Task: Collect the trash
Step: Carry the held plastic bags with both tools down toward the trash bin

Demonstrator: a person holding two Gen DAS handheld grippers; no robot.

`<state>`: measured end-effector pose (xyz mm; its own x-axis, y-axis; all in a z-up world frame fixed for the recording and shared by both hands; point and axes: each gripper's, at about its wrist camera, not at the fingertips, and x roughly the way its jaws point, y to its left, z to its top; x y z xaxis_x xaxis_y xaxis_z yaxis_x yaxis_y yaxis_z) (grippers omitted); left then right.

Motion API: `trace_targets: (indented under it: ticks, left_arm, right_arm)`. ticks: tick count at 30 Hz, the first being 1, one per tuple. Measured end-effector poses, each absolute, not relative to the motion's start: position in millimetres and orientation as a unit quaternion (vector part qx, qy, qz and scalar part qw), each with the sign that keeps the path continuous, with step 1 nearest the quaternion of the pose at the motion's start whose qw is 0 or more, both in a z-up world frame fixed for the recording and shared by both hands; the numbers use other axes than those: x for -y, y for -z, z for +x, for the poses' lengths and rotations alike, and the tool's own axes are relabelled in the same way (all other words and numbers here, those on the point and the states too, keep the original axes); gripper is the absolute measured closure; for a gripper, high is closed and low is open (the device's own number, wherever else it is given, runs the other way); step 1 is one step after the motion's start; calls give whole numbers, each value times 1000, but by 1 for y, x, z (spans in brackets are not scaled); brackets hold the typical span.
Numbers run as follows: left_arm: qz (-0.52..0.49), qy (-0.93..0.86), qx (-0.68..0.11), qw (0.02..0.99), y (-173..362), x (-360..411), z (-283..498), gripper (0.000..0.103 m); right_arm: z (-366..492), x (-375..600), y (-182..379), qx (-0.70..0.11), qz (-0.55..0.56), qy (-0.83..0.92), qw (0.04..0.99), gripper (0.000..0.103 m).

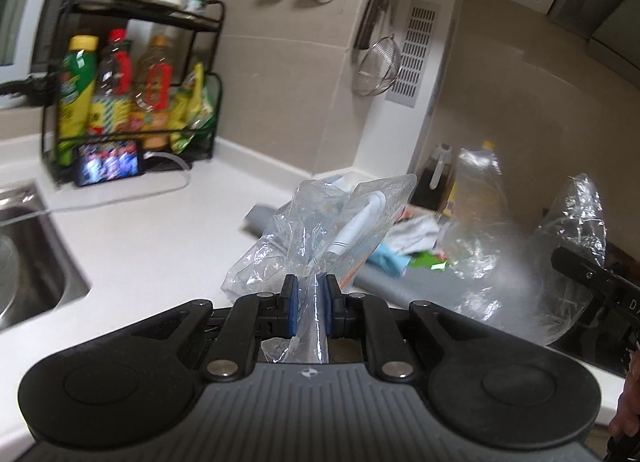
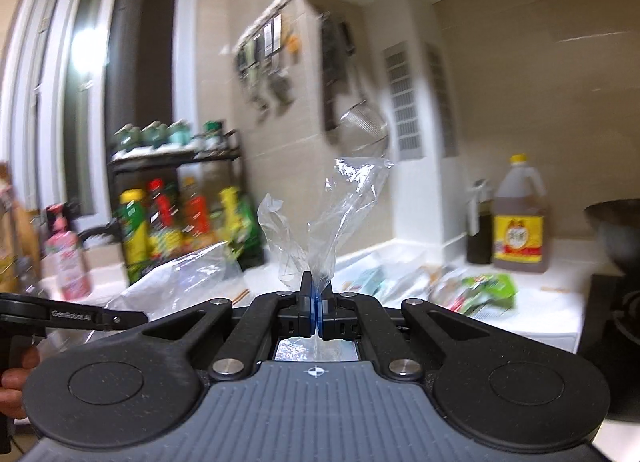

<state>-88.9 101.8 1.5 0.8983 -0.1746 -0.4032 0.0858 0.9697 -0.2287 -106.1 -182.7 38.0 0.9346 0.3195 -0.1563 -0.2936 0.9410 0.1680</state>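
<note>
My left gripper [image 1: 309, 282] is shut on crumpled clear plastic packaging [image 1: 332, 222] with a white tube-like piece inside, held above the white counter [image 1: 160, 238]. A clear plastic bag [image 1: 520, 262] billows at the right of the left wrist view; the other gripper's black body [image 1: 592, 282] sits against it. In the right wrist view my right gripper [image 2: 316, 294] is shut on a thin bunched edge of that clear bag [image 2: 320, 214], which sticks up past the pads. Loose wrappers [image 2: 480, 290] lie on the counter ahead. The left gripper's black arm [image 2: 80, 316] shows at the left, with clear plastic beside it.
A black rack of sauce bottles [image 1: 132, 90] stands at the back left, a phone [image 1: 108, 164] propped before it. The sink [image 1: 28, 254] is at far left. Utensils and a strainer [image 1: 378, 66] hang on the wall. An oil jug [image 2: 520, 218] and a dark wok [image 2: 616, 230] stand at right.
</note>
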Motion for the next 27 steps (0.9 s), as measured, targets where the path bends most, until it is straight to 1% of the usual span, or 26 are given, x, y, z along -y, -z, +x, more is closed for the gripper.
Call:
trace_targets:
  ticks: [5,8,11,16,27]
  left_arm:
    - [-115,49,-242,962,28,-107,-116,89]
    - [-123,42,-278,952,48,-109,-124,89]
    - [-104,19,-315,943,62,-111,-125,89]
    - [-107,11,-335,936,73,-121,-131,89]
    - [-90,25,-359,929,81,-111,-120,89]
  right_arm:
    - [-111,167,-14,-160,85,-176,968,102]
    - [-111,160,6,-206,88,-174,959,102]
    - [-116,152,24,-242,85,-174,951,102]
    - [-121,147,35,-254,73,-171,949,102]
    - [-114,143,40,-268,66,-173,945,102]
